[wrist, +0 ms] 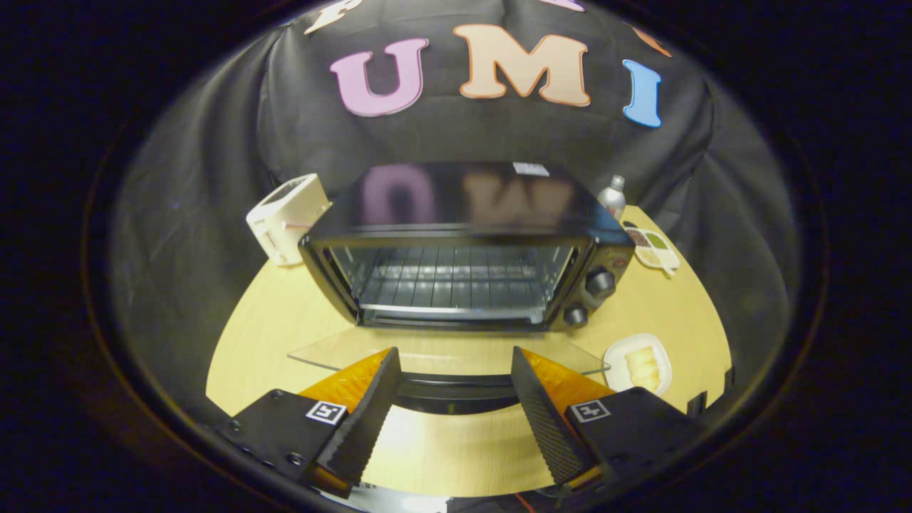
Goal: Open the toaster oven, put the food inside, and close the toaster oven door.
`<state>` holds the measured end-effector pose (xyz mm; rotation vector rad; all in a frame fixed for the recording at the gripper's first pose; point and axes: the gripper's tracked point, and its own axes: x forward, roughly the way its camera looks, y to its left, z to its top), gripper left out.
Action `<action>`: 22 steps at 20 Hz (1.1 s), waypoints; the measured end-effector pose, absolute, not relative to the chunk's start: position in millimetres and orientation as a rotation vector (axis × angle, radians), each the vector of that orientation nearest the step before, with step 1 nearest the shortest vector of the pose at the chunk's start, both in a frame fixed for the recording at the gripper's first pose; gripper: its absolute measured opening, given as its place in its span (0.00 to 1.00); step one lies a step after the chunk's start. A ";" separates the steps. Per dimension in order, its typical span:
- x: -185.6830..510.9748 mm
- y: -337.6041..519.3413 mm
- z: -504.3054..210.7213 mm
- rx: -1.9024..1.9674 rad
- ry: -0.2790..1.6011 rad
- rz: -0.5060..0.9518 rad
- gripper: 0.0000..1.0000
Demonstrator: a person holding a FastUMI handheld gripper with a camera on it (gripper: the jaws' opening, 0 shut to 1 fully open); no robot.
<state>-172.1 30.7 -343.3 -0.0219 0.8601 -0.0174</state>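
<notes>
Pale wood table (299, 313) under black cloth walls; the oven (463, 249) sits mid-table, its glass door (442, 353) dropped flat toward you, rack bare. Your gripper (454, 367) is open, fingers spread to either side of the door's handle (456, 390), gripping nothing. Food (643, 365) lies on a white plate (662, 355) right of the oven's door, beside your right finger. White appliance (288, 217) left of the oven.

Claw (454, 356): square tag markers, screws on black mounts.
</notes>
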 end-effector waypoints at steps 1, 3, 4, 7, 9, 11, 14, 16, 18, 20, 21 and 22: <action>-180.3 32.7 -352.3 -0.029 0.881 -0.013 0.95; -193.5 32.7 -370.6 -0.040 0.922 -0.019 0.94; -196.8 33.4 -378.6 -0.038 0.938 -0.018 0.93; -203.6 38.4 -403.4 -0.020 0.991 -0.007 0.93; -204.3 39.0 -413.1 -0.016 1.011 -0.006 0.93; -208.6 38.9 -424.0 -0.024 1.037 -0.003 0.93; -215.6 37.9 -437.4 -0.027 1.074 0.005 0.93; -213.0 38.2 -436.9 -0.018 1.072 0.008 0.94; -210.5 36.0 -433.9 -0.008 1.069 0.010 0.93; -208.5 32.5 -431.0 0.004 1.066 0.020 0.93; -205.2 26.6 -426.3 0.002 1.054 0.015 0.93; -201.8 18.1 -420.2 0.002 1.041 0.005 0.93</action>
